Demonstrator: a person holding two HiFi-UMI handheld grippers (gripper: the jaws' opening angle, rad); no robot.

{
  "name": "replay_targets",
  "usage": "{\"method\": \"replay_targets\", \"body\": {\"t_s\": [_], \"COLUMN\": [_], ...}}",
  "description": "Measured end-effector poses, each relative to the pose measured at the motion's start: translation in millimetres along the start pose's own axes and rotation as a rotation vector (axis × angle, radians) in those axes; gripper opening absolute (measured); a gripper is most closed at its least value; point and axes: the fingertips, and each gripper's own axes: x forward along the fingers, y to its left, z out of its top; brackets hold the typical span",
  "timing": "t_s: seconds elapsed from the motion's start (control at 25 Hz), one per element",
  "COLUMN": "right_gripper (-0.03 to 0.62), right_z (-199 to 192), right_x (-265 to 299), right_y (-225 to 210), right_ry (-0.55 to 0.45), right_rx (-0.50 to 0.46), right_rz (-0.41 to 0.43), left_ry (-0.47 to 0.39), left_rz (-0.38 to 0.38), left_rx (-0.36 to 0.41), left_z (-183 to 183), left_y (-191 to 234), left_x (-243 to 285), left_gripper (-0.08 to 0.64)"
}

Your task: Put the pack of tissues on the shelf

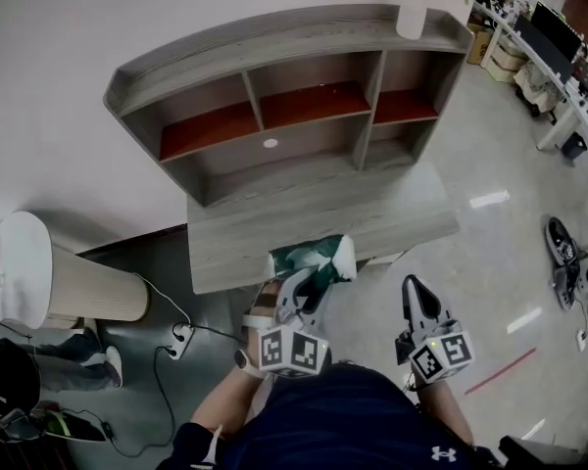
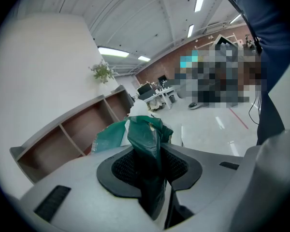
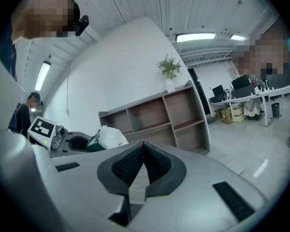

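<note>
Well, left gripper (image 1: 296,297) pinches the crumpled green-and-white plastic pack of tissues (image 1: 318,258) by a thin wrapper fold, short of the grey wooden shelf (image 1: 274,106), right gripper (image 1: 417,292) closed on nothing, so that floppy fold could slip out mid-carry.

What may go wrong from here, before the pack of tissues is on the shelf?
The left hand-held gripper pinches the pack of tissues only by a fold of its green wrapper, so it may slip out or tear. The table stands before the shelf, so the reach is long; the pack may catch a compartment edge.
</note>
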Motion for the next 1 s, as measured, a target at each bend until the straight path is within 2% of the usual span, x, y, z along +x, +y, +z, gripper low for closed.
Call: {"method": "replay_targets", "body": {"t_s": [0.56, 1.0], "right_gripper": [0.011, 0.011], "right_z": [6, -7], "right_x": [55, 69], "right_y": [18, 14], "right_ry": [0.014, 0.059], "right_rx": [-0.037, -0.017], "right_rz": [-0.081, -0.114], "left_ry": [-0.056, -0.055], "left_rz": [-0.043, -0.104], "left_rx": [-0.005, -0.036], "left_z": [-37, -52], "left_y": [50, 50], "left_x": [20, 40], "left_gripper": [0.124, 0.124]}}
